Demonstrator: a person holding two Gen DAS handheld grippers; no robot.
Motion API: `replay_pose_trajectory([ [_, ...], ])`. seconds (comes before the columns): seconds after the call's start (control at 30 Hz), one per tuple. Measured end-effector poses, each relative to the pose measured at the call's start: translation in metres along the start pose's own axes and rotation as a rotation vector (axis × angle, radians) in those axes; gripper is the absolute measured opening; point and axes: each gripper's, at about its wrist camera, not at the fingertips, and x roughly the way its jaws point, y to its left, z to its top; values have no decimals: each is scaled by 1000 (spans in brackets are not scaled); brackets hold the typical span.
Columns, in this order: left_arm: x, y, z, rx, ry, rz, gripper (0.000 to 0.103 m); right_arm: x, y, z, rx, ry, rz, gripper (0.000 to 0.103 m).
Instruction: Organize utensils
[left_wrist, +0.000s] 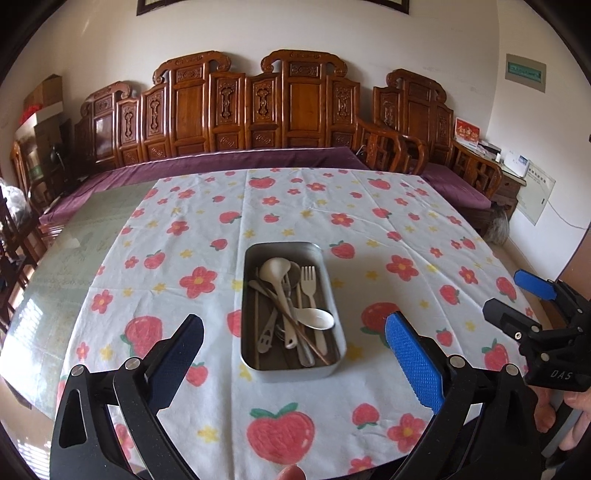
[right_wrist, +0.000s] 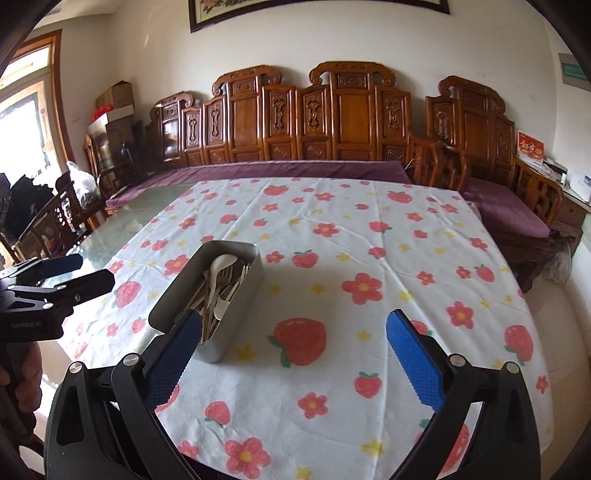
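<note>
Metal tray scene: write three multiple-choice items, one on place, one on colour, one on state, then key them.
1. Where do the utensils lie?
A. inside the metal tray
B. scattered on the tablecloth
C. on the bench

2. What colour is the fork?
A. red
B. off-white
C. black

3. How does the right gripper stand?
A. shut on a spoon
B. shut, empty
C. open, empty

Key: A, every utensil sits within the tray walls; B, the fork is pale like the spoons; C, its blue pads stand wide apart with only cloth between.

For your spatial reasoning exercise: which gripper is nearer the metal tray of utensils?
Left. The left gripper straddles the metal tray centrally; the right gripper sits off to the tray's right side.
</note>
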Motion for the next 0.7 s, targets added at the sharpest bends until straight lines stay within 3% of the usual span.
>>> replay_pose_trajectory([
  [0.43,-85,-45,10,46,-152,17,95,-113,-15,21,30,-231,-24,100],
  [0.7,-115,-53,8,27,-200,13,95,-147,-10,22,8,-289,-31,100],
])
